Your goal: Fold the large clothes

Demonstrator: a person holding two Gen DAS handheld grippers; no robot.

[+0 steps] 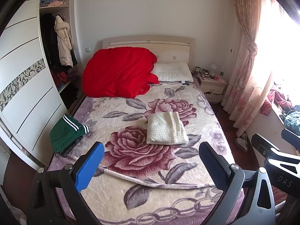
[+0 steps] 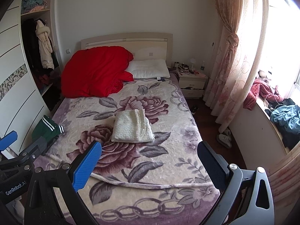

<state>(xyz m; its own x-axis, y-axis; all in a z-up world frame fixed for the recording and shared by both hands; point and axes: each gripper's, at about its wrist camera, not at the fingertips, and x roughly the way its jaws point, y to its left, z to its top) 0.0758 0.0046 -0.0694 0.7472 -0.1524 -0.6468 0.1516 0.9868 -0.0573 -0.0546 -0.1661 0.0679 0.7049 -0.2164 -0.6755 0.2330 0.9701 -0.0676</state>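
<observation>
Both claws hover above the near end of a bed [image 1: 187,202] covered with a floral plush blanket [image 1: 142,150], and neither holds anything. The left claw [image 1: 151,166] has its blue-padded fingers [image 1: 90,166] set wide apart, empty, and the right claw [image 2: 150,164] is likewise spread wide with nothing between its fingers. A cream knitted garment [image 1: 166,128], already folded into a neat rectangle, lies on the middle of the blanket, well beyond both claws and touched by neither. At the left edge of the bed sits a crumpled green garment with white stripes [image 1: 65,133], resting partly on something dark beneath it. At the far end, a bulky red quilt [image 1: 120,73] is heaped against the headboard [image 1: 150,43], with a white pillow [image 1: 173,72] just to its right. A cluttered bedside table [image 1: 212,85] stands right of the pillow. An open wardrobe [image 1: 56,56] with hanging coats fills the far left, and pink floral curtains [image 1: 247,56] hang on the right beside a bright window, whose sill carries loose clothes [image 2: 285,116].
</observation>
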